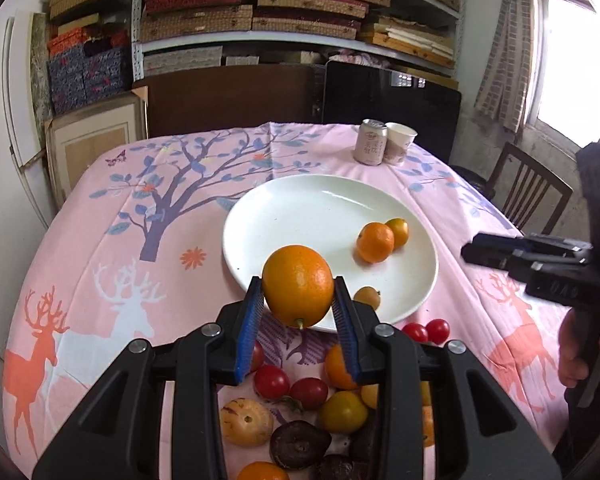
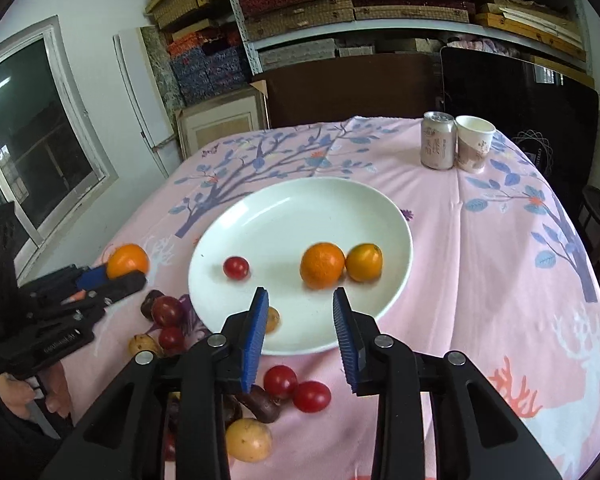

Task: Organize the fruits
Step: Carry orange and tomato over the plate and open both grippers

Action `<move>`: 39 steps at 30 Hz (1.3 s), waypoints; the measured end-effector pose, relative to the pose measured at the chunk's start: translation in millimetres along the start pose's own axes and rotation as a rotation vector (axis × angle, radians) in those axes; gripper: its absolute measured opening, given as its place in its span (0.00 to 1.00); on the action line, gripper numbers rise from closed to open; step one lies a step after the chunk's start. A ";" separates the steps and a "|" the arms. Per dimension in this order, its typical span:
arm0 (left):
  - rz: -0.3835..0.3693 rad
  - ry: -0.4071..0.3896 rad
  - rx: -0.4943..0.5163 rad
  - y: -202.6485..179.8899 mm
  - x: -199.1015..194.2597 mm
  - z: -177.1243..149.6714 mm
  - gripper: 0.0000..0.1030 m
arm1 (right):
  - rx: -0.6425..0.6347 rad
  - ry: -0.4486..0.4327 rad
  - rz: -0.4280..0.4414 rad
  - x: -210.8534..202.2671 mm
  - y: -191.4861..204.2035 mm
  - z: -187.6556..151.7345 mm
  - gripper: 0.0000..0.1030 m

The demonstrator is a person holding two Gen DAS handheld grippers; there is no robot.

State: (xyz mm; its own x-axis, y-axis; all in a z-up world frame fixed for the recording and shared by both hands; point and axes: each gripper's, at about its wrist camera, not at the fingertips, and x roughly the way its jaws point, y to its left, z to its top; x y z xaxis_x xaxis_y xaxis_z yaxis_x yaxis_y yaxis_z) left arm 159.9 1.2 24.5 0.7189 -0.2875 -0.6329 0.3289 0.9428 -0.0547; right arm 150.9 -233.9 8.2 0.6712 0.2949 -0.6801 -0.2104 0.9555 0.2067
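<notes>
My left gripper (image 1: 298,292) is shut on a large orange (image 1: 298,285) and holds it above the near rim of the white plate (image 1: 320,208). The orange also shows in the right wrist view (image 2: 127,261), left of the plate (image 2: 284,216). On the plate lie a mandarin (image 2: 323,265), a yellow-orange fruit (image 2: 364,262), a cherry tomato (image 2: 236,267) and a small yellow fruit (image 2: 272,319). My right gripper (image 2: 300,300) is open and empty over the plate's near edge. Loose tomatoes (image 2: 311,396), yellow fruits (image 2: 247,439) and dark fruits (image 1: 298,444) lie on the cloth in front of the plate.
A drink can (image 2: 437,141) and a paper cup (image 2: 474,142) stand at the table's far right. The table has a pink printed cloth (image 2: 500,260). A wooden chair (image 1: 528,184) stands to the right. Shelves of boxes (image 1: 260,8) stand behind the table.
</notes>
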 end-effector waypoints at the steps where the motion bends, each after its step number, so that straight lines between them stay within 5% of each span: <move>1: -0.009 -0.005 0.006 -1.2 -2.5 -3.3 0.33 | 0.003 0.022 -0.008 3.5 -3.8 -11.2 0.55; 4: -0.034 -0.002 0.003 -3.3 -5.9 -13.7 0.33 | 0.025 0.113 -0.010 23.7 -16.8 -38.7 0.62; 10: -0.042 0.013 0.004 -9.1 -9.7 -24.8 0.33 | -0.021 0.177 0.043 37.6 -8.2 -53.3 0.45; 20: -0.044 0.027 0.023 -16.7 -12.5 -34.7 0.33 | -0.070 0.251 0.122 48.0 5.0 -59.4 0.43; 23: -0.047 0.027 0.022 -16.9 -13.3 -35.2 0.33 | -0.067 0.247 0.172 46.8 8.6 -61.1 0.26; 29: -0.037 0.022 0.023 -14.5 -14.5 -34.8 0.33 | -0.076 0.177 0.133 31.4 8.9 -52.5 0.26; 39: 0.049 0.028 0.066 -1.6 37.8 5.9 0.33 | -0.062 -0.100 0.049 20.1 17.6 42.5 0.26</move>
State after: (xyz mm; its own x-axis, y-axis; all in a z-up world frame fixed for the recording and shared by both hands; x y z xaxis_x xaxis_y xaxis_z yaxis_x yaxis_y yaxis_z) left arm 190.1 -12.2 5.2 0.7183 -0.2356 -0.6547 0.3342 0.9421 0.0277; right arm 190.9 -210.9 28.0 0.7260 0.3431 -0.5961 -0.2858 0.9388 0.1923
